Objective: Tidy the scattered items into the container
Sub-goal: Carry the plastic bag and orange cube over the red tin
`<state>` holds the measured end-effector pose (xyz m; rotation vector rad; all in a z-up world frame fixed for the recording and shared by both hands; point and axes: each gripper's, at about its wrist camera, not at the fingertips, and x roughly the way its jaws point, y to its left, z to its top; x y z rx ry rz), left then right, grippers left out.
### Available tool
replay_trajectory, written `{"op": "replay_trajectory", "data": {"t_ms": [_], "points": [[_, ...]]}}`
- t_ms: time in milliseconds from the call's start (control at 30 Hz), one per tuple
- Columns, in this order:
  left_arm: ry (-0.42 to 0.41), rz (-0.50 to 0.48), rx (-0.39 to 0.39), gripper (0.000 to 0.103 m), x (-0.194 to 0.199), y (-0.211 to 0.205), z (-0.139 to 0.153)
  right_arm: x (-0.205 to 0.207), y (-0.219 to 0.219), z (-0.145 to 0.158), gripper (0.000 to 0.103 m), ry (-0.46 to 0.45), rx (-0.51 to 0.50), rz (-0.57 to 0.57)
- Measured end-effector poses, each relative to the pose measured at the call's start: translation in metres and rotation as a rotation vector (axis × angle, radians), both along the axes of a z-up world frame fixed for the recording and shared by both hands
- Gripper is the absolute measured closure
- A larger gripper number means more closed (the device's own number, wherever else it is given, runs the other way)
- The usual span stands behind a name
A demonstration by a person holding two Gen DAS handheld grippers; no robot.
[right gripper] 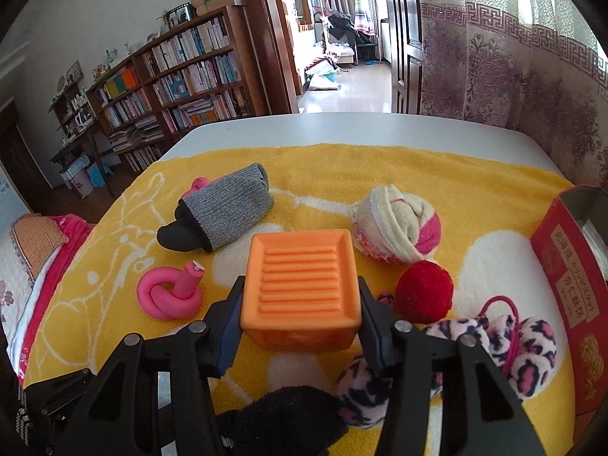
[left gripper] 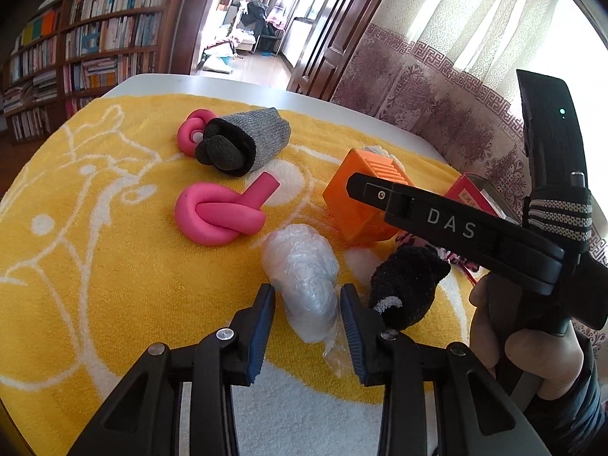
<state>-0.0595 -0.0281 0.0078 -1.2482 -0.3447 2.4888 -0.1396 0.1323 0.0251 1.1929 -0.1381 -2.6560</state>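
Both hands are at the pick-up step, each closing on a different item on the yellow towel (right gripper: 437,174) that covers the desk (right gripper: 342,129); nothing has been lifted yet, as far as the views show.

In the left wrist view, the left gripper (left gripper: 307,306) sits low in the centre of the frame. Its jaws are drawn nearly together around a crumpled clear plastic bag (left gripper: 304,273), and the blue pads appear to press its sides. A black sock (left gripper: 406,285) lies just right of that gripper.

In the right wrist view, the right gripper (right gripper: 300,321) occupies the lower middle. Its jaws stand part-way apart, and the pads lie against the two sides of the orange block (right gripper: 300,285). The block rests on the towel, so this reads as a grip just made.

The container looks to be the red box (right gripper: 570,277) at the right edge of that view, standing open at its top. The next move would call for lifting each item clear of the towel and carrying it rightward over the box's mouth, the right hand first since it is nearer.

Other things lie scattered: a knotted pink foam tube (right gripper: 171,296) at left, a grey sock (right gripper: 224,209) above it, a rolled cream-and-pink sock (right gripper: 395,224), a red pompom (right gripper: 423,290) and a leopard-print scrunchie (right gripper: 509,342) lower right.
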Motion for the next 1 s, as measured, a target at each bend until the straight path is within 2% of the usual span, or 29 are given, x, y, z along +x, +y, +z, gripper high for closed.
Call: {"op": "replay_trajectory", "data": {"t_ms": [200,300,467,533,667,733,767,1000], "points": [[0.028,0.022,0.002,0.066,0.002,-0.006,0.006,0.015,0.015,0.021,0.046,0.056,-0.047,-0.027],[0.015,0.01,-0.015,0.066,-0.001,-0.002,0.003,0.021,0.018,0.027,0.046,0.067,-0.059,-0.03],[-0.042,-0.022,-0.048,0.065,-0.009,0.009,-0.011,0.028,0.021,0.027,0.046,0.069,-0.083,-0.032],[-0.035,-0.032,-0.078,0.061,-0.008,0.016,-0.011,0.03,0.023,0.027,0.046,0.073,-0.089,-0.033],[-0.03,-0.027,-0.122,0.061,-0.01,0.023,-0.011,0.037,0.032,0.027,0.046,0.077,-0.109,-0.035],[-0.026,-0.022,-0.129,0.062,-0.012,0.024,-0.012,0.04,0.035,0.027,0.046,0.081,-0.114,-0.038],[-0.02,-0.017,-0.132,0.066,-0.012,0.025,-0.012,0.041,0.037,0.027,0.046,0.082,-0.117,-0.039],[0.006,0.031,-0.088,0.069,-0.012,0.012,-0.007,0.049,0.049,0.035,0.046,0.107,-0.146,-0.049]]}}
